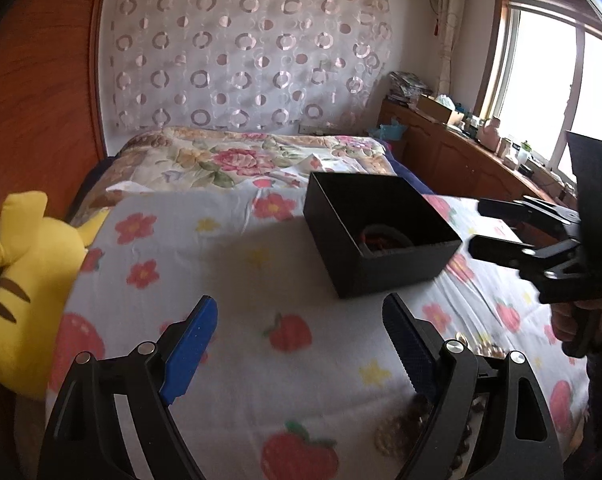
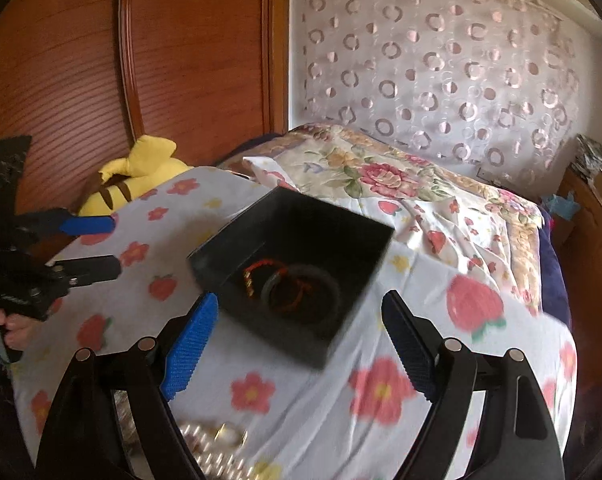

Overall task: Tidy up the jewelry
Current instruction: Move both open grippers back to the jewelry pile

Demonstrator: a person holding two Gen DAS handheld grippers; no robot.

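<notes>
Bed (image 1: pixel 241 264) with flower sheet carries a black box (image 2: pixel 301 240) before a wood wardrobe (image 2: pixel 101 60); both tools, left (image 1: pixel 297 344) and right (image 2: pixel 297 340), stand wide, empty.

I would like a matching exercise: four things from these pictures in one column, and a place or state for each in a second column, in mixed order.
1. black box
2. dark bracelet
3. yellow plush toy
4. left claw

a. open, holding nothing
b. at the bed's edge by the wooden panel
c. lidless on the flowered sheet
d. inside the box

Pairs: 1-c, 2-d, 3-b, 4-a
</notes>
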